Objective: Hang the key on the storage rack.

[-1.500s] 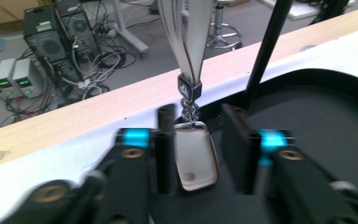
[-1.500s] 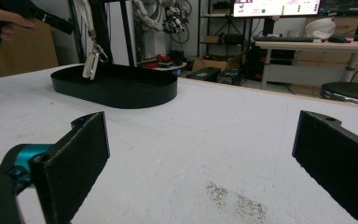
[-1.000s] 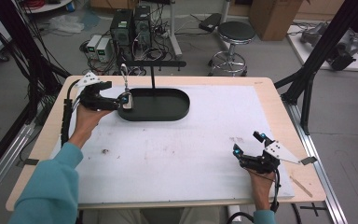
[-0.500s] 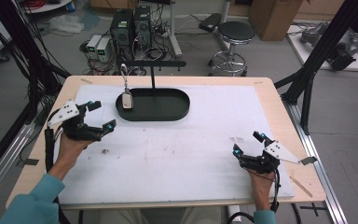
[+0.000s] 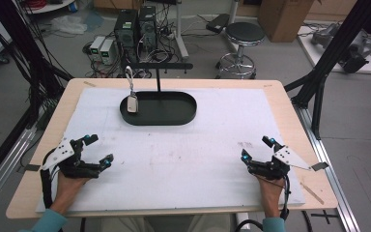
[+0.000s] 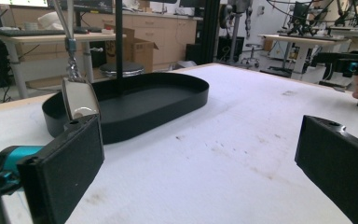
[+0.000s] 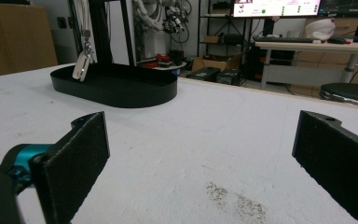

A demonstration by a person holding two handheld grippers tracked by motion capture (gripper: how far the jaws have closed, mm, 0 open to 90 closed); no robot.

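- At the lower left of the high view, the left gripper (image 5: 94, 150) rests on the white mat (image 5: 188, 159) with its jaws spread wide and nothing between them; the left gripper view shows bare mat in the gap.
- At the lower right of that view, the right gripper (image 5: 257, 149) lies likewise on the mat, jaws apart and empty, well apart from the tray.
- In the upper middle stands the black oval tray (image 5: 183, 116), its long axis running left to right across the frame, with a thin black post (image 5: 158, 81) rising from its far edge.
- Over the tray's left end hangs a small pale tag (image 5: 133, 103), perhaps a key fob, on a white strap (image 5: 129, 76) from the stand's crossbar.
- The tag hangs with its long axis near vertical, slightly tilted, lower end pointing down into the tray.
- Judged from this, the hanging looks done: the tag is on the stand, both claws are free, and little seems left.
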